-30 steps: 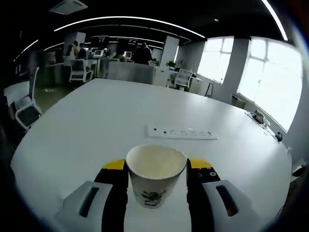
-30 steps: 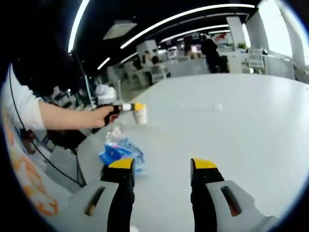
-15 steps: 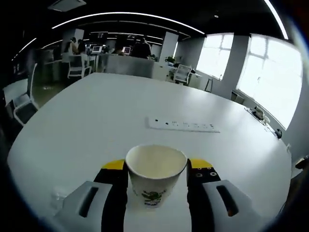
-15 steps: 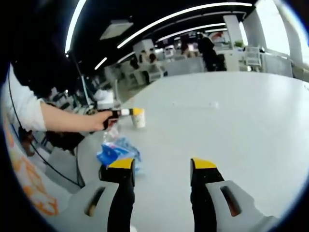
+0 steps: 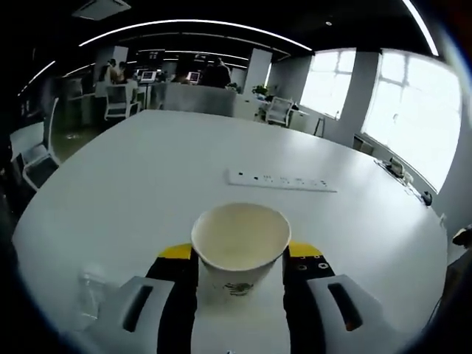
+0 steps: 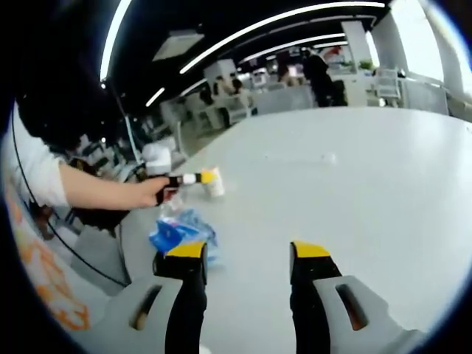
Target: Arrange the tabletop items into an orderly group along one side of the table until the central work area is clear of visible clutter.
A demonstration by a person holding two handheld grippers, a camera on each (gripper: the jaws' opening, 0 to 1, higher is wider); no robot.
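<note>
The left gripper [image 5: 240, 258] has its black, yellow-tipped jaws closed against the sides of a white paper cup with a green print [image 5: 240, 247], which stands upright and open-mouthed between them over the round white table [image 5: 147, 177]. Beyond the cup, further across the table, lies a long white power strip [image 5: 281, 180]. Just left of the cup, near the table's edge, sits a small clear plastic thing [image 5: 90, 289], too blurred to name.

The right gripper [image 6: 247, 254] is spread wide with nothing between its jaws. From there the cup [image 6: 214, 182] shows near the table's edge, and a crumpled blue plastic bag [image 6: 181, 231] lies just beside it.
</note>
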